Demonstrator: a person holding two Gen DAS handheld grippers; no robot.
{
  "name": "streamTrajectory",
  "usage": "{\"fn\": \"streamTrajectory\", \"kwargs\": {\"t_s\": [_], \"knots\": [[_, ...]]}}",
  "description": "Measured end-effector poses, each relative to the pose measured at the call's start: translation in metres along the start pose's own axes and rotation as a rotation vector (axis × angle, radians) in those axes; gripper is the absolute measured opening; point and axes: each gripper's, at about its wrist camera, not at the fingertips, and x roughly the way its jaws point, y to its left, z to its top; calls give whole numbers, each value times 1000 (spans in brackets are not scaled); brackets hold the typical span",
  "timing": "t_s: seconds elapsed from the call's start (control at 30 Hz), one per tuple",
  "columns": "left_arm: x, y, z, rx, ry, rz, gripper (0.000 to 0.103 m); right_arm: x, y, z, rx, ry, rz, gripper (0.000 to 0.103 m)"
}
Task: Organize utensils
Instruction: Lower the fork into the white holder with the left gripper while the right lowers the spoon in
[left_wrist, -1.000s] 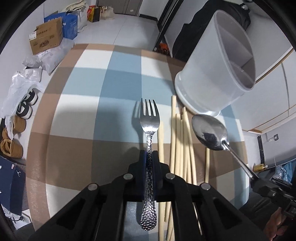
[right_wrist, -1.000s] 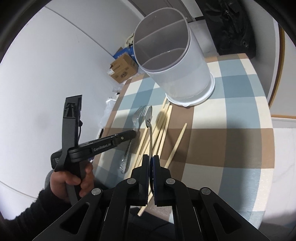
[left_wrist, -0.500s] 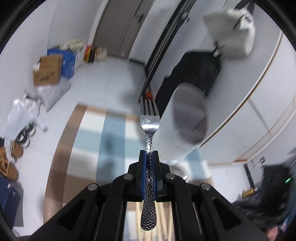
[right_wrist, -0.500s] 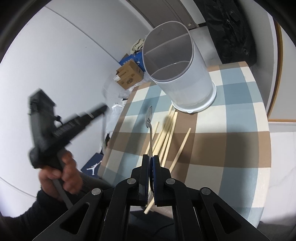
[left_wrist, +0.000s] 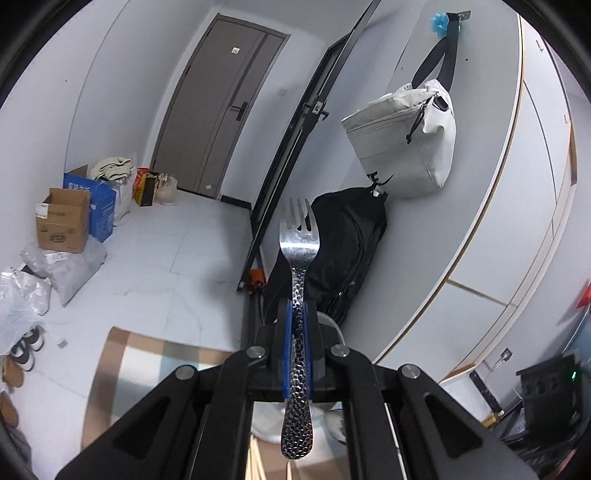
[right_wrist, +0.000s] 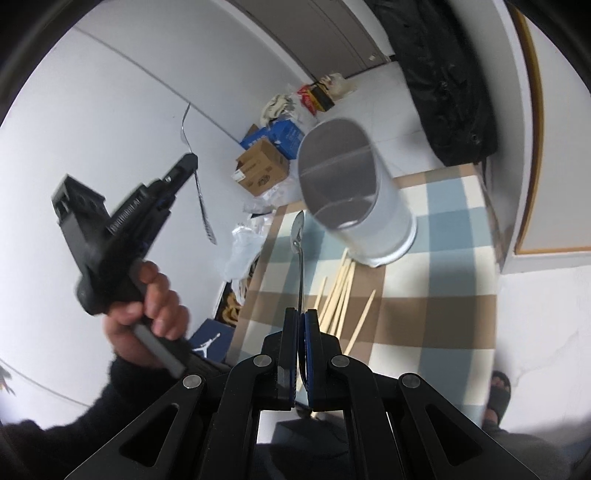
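While both utensils are hanging clear of the checked table (right_wrist: 436, 295), the left gripper (left_wrist: 298, 332) is clenching the hammered steel fork (left_wrist: 298, 243) at mid-handle, tines toward twelve o'clock, and the right gripper (right_wrist: 301, 332) is pinching the thin-stemmed steel spoon (right_wrist: 297, 230), bowl aimed at the divided white plastic holder (right_wrist: 354, 199) at one o'clock. Both are looking stiff, light and slick, so gripping low on the handle is probably risking a swing or slip. Pale wooden chopsticks (right_wrist: 341, 291) are lying loose beside the holder's base
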Motion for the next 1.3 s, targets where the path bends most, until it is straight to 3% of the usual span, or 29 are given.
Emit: {"fn": "streamTrajectory", "kwargs": {"t_s": [0.27,0.5,1.0,1.3], "knots": [[30,15,-7,-52,-13,-69,2,11,-5,55,60,142,-65,3],[43,3,-10,31,-34,-114,2,36,-21,84,145,254,-83,3],[70,8,-23,37,19,-198,2,47,-38,116,308,309,-86,3],[71,-2,-23,107,-28,-167,2,63,-40,126,378,359,-87,3]]}}
